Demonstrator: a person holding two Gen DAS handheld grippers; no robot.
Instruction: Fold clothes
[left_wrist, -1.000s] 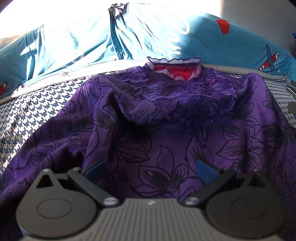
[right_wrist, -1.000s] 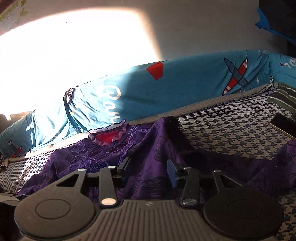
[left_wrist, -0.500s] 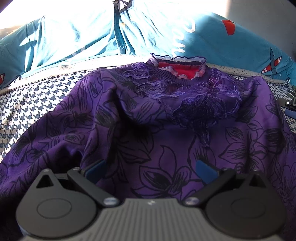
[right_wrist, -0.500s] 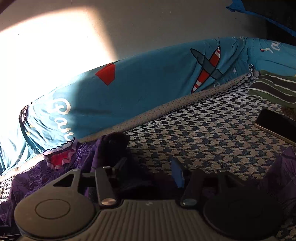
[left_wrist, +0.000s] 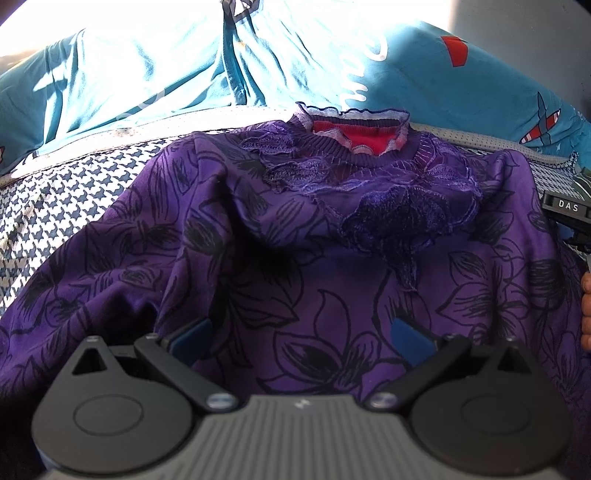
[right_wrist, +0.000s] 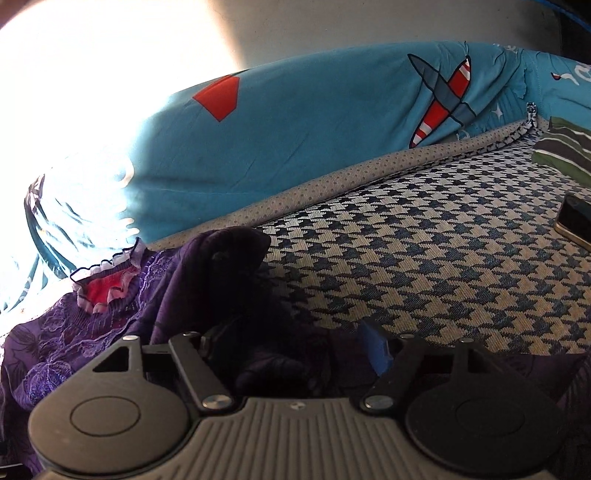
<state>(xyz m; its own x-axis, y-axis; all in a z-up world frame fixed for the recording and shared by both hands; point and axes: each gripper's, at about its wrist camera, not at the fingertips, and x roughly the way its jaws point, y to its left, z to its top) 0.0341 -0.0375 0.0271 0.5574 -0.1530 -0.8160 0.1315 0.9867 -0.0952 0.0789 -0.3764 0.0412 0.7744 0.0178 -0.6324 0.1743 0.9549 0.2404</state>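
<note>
Purple top (left_wrist: 332, 295) lies spread on houndstooth bed (right_wrist: 424, 266)

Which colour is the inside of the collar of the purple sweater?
Red, with a pale frilled edge; the collar of the purple sweater shows best in the left wrist view.

Purple floral sweater (left_wrist: 295, 258), red-lined frilled collar, spread rumpled, front up, on houndstooth bedding

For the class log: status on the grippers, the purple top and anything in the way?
Left gripper open over the purple top. Right gripper just opening, top's edge between jaws, ungripped. Phone on bed, clear.
</note>
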